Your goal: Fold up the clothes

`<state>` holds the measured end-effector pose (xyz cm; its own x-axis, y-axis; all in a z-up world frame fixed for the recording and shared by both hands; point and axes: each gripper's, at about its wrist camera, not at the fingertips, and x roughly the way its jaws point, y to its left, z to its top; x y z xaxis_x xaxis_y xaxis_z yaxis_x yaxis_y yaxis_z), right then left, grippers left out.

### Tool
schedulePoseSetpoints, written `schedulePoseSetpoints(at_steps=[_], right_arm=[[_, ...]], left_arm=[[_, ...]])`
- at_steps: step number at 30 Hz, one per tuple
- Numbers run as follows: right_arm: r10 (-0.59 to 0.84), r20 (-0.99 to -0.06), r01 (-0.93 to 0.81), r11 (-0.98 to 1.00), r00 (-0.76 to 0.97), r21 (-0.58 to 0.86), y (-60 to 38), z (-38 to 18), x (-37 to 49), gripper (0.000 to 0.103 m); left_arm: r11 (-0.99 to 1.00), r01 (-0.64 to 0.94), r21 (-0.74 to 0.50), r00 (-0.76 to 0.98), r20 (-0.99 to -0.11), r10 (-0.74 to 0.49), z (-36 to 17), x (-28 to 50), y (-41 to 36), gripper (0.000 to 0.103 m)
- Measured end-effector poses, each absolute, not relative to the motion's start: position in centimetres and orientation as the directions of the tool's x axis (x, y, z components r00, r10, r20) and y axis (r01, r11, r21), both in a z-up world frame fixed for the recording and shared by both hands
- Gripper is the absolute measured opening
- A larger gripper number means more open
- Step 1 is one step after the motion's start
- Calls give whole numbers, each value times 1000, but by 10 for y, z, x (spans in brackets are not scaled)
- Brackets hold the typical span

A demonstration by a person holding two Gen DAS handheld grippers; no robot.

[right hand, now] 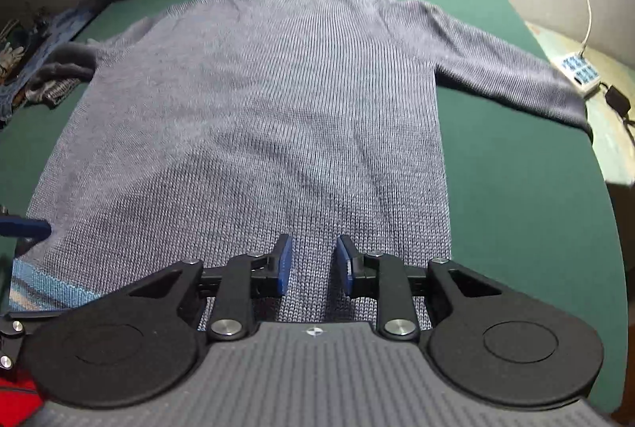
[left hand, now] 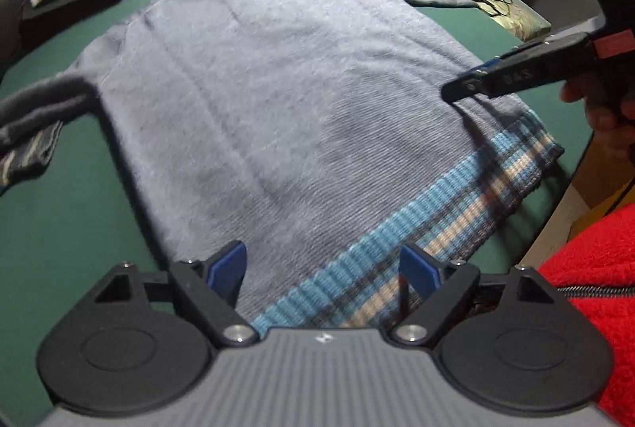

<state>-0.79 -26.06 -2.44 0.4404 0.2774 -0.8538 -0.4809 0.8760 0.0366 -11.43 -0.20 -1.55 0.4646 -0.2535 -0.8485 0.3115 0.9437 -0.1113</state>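
Right wrist view: grey-blue knitted sweater (right hand: 254,117) flat on green table (right hand: 516,189), long axis running away from right gripper (right hand: 313,264).
Right gripper: part open, empty, over hem.
Left gripper (left hand: 323,264): wide, empty, at striped hem (left hand: 397,240).

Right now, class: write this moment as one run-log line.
sweater: flat on green table | left gripper: open over hem | right gripper: open, empty | fold: not started

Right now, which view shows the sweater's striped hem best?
The left wrist view: the striped hem runs across it nearly whole. The right wrist view shows only its left end; the rest hides behind the hand-held gripper's body.
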Motion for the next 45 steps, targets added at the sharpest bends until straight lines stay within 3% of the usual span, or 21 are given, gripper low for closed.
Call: schedulePoseSetpoints(at_steps=[4,9,14,19,22,24,25,27,29,33,37,40,42,45], right_arm=[[237,-874,-521,853,424,-21,-244,-14,-4,33],[472,-762,-757,653,444,-37,-146,21,-3,32],[677,-675,-947,304,294,-107,-9,19,-26,33],[668,-675,-947,161,313,-279,76,-7,-33,34],[634,-698,-939,159,334,-305,100,-18,-25,33],[613,-714,-940,188,340,-286,109,-22,-17,27],[607,-721,-943,208,333,-260,114,-23,-13,25],[600,-738,-949,243,310,-201,120,-21,-7,12],[602,-748,-951,281,280,-131,125,-15,-2,10],[682,-712,-905,393,170,161,117,12,25,10],[825,-552,-689,469,119,553,66,44,74,10],[896,-401,-460,443,191,770,3,59,116,10],[894,-337,-317,425,295,848,-46,59,136,10],[825,-381,-198,492,419,848,-114,46,136,10]], left_arm=[[964,228,-138,501,-832,-238,-12,-127,29,86],[987,77,-144,557,-814,-162,-4,-140,77,92],[995,-18,-94,572,-817,-67,0,-155,118,92],[992,-103,-76,555,-832,-6,-2,-179,143,97],[986,-149,-81,551,-834,15,-4,-192,155,97],[982,-169,-81,555,-831,27,-4,-198,162,97],[981,-175,-81,557,-830,31,-4,-199,165,97],[981,-179,-79,563,-825,36,-3,-197,169,97],[983,-168,-80,571,-821,31,-3,-193,170,97],[991,-104,-90,581,-814,-13,-3,-177,162,97],[997,-12,-80,584,-810,-58,-2,-167,145,98],[996,51,-67,580,-810,-84,-2,-159,135,99],[994,87,-69,579,-808,-107,-2,-153,130,99],[987,144,-69,576,-806,-140,-3,-144,123,99]])
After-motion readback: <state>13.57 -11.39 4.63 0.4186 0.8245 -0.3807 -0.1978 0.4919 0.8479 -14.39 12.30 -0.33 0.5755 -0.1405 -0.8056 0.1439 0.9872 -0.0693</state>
